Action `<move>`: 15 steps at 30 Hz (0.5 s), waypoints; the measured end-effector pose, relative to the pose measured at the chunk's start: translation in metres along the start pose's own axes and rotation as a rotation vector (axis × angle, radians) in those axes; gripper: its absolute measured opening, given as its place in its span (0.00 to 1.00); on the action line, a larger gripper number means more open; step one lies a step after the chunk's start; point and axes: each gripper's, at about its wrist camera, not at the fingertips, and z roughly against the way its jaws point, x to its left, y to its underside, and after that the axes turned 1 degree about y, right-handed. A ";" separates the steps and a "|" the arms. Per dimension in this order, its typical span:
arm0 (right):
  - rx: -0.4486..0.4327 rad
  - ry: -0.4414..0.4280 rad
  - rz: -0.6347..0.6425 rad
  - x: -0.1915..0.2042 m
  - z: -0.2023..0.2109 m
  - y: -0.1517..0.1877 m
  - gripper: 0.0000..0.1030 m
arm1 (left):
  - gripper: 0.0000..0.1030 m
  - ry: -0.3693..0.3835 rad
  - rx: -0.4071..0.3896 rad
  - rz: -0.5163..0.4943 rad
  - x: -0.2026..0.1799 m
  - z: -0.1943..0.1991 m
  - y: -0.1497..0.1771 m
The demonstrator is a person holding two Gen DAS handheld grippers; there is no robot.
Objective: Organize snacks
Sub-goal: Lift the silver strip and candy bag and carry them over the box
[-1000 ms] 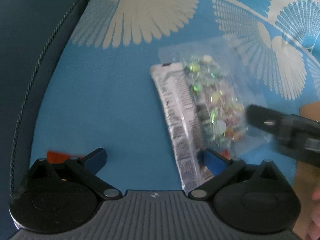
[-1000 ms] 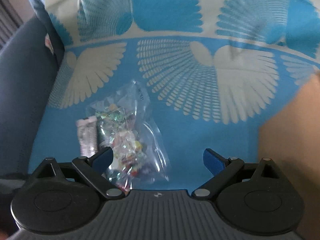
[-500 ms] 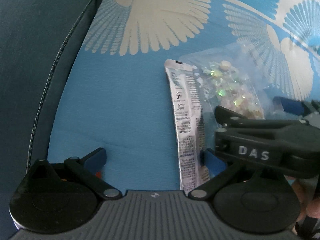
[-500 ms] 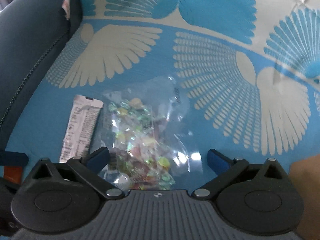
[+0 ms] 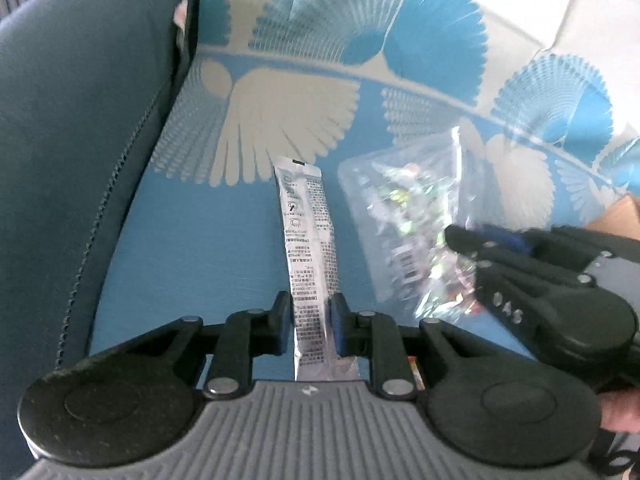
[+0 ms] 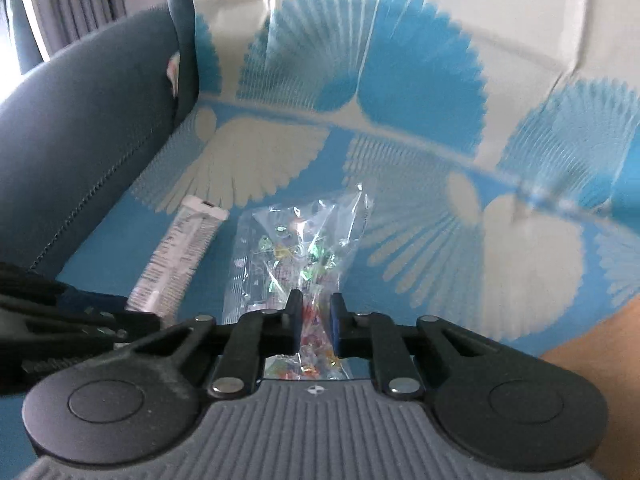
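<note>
Between the blue pads of the left hand-held gripper point(image 5: 309, 326) stands a long silver stick sachet point(image 5: 306, 248) with small black print. Its jaws have just been closing, and now they pinch the near end of the sachet from both sides. The rest of the sachet stretches forward from the pads, away from the camera, over the blue part of a cloth with white and blue fan patterns point(image 5: 224, 240). This cloth covers the seat of a dark blue sofa point(image 5: 76, 128), whose armrest rises to the left of the left hand-held gripper.

To the right of the sachet, just beside it, is a clear plastic bag of colourful wrapped candies point(image 5: 404, 236). The right hand-held gripper point(image 6: 314, 320) comes in from the right side of the left wrist view and holds this bag by its near end. In the right wrist view the jaws have just been closing too, and they are pressed together on the bag, with red and orange candies visible between the pads. The bag reaches forward from the pads, and its far corner points up. In this view the sachet is to the left of the bag and slanted.

At the lower right edge of the left wrist view a fingertip of the person point(image 5: 618, 412) shows behind the right hand-held gripper.
</note>
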 end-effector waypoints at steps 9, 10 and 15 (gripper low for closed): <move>-0.209 0.035 0.019 -0.009 0.101 -0.001 0.14 | 0.22 0.007 -0.141 -0.034 -0.023 0.080 0.018; -0.228 0.028 0.007 -0.010 0.116 0.000 0.14 | 0.22 0.010 -0.162 -0.042 -0.024 0.094 0.024; -0.342 0.003 -0.024 -0.003 0.198 0.017 0.14 | 0.22 0.020 -0.235 -0.067 -0.030 0.158 0.064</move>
